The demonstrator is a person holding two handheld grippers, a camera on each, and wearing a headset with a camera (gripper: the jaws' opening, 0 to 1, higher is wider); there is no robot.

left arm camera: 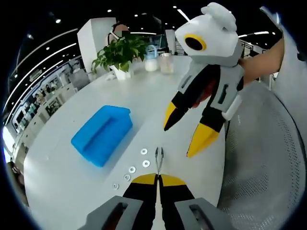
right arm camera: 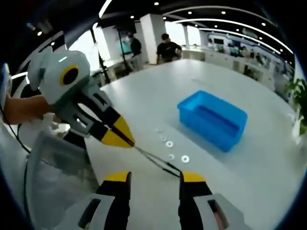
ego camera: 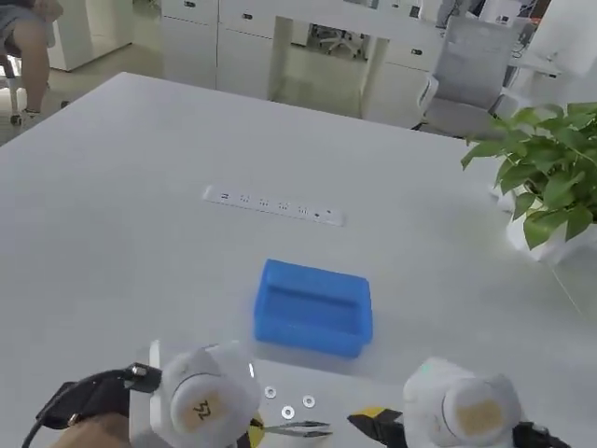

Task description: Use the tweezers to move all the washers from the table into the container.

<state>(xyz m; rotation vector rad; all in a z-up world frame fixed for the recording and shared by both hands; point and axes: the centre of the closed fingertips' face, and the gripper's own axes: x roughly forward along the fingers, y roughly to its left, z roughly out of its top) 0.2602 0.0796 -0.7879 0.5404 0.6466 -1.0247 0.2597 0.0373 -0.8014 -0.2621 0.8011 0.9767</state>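
My left gripper (left arm camera: 157, 178) has its jaws pressed together on the back end of the tweezers (left arm camera: 159, 159); their tips point forward, low over the table (ego camera: 140, 187) and just beside the washers (left arm camera: 145, 163); whether the tips touch the surface I cannot tell. My right gripper (right arm camera: 154, 177) stands with jaws apart, holding nothing, with the tweezer tips near the gap between them.

The washers, five by my count in the left gripper view, lie flat and scattered on the white top between me and the blue container (ego camera: 312, 308); they are near it, with none inside as far as I can see.

To pick well, I judge I should take the nearest washer alone; thin flat rings offer little edge, so the tips ought to come down steeply, one leg through the hole or both across the rim; the open right jaws could squeeze the tweezer legs shut, gently, lest the washer flick away.

Both hands sit low at the near edge; the grippers angle toward each other.
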